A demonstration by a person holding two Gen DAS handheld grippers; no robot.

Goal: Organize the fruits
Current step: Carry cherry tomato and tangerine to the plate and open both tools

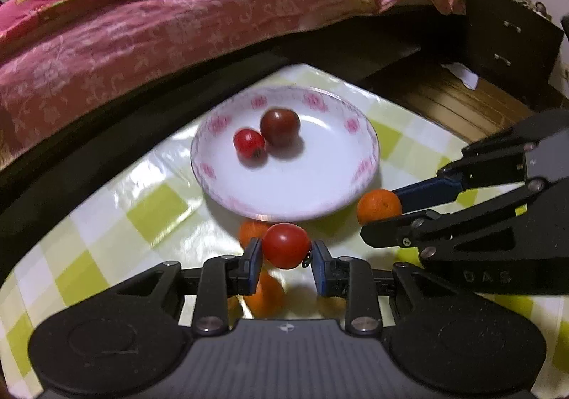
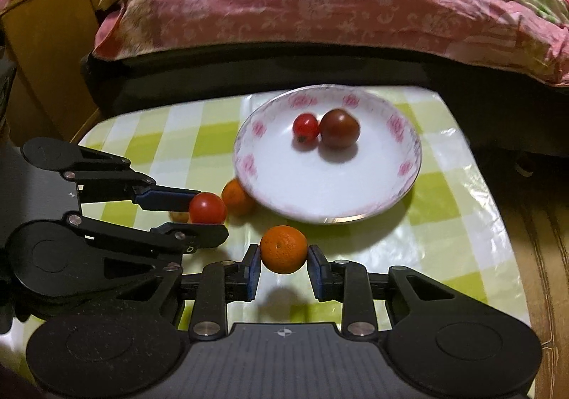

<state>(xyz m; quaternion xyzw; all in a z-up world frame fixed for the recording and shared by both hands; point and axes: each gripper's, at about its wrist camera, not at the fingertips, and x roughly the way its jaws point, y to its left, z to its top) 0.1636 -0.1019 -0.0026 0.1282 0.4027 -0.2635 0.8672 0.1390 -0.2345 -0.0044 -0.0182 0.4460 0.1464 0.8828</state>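
Where pink-quilted bed (image 2: 320,7) meets green-checked tablecloth (image 2: 444,221): one floral plate (image 2: 320,192) with two tomatoes (image 2: 339,128); two loose oranges (image 1: 265,294) below; left gripper (image 1: 286,253) clamped on third tomato (image 1: 286,245), right gripper (image 2: 283,262) on third orange (image 2: 283,253).
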